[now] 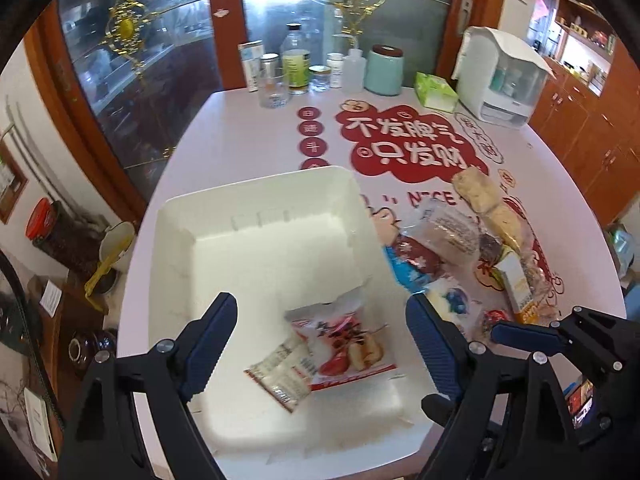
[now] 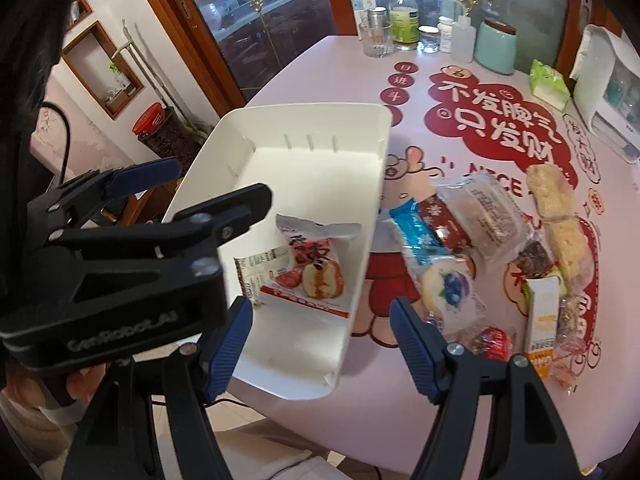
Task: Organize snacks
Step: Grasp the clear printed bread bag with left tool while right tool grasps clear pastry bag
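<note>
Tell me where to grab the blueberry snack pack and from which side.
Take the blueberry pack by its crimped near edge, coming down from above with the right hand-held gripper, which stands open just in front of it. It lies flat on the table, the round cake fills the middle, and other packs crowd its far side.

I see a white bin [image 1: 256, 216] holding a red-and-white snack packet [image 1: 344, 344]; right of it, a blue-and-white wrapper [image 2: 414, 224] on the pink, red-printed tablecloth [image 1: 248, 136].
</note>
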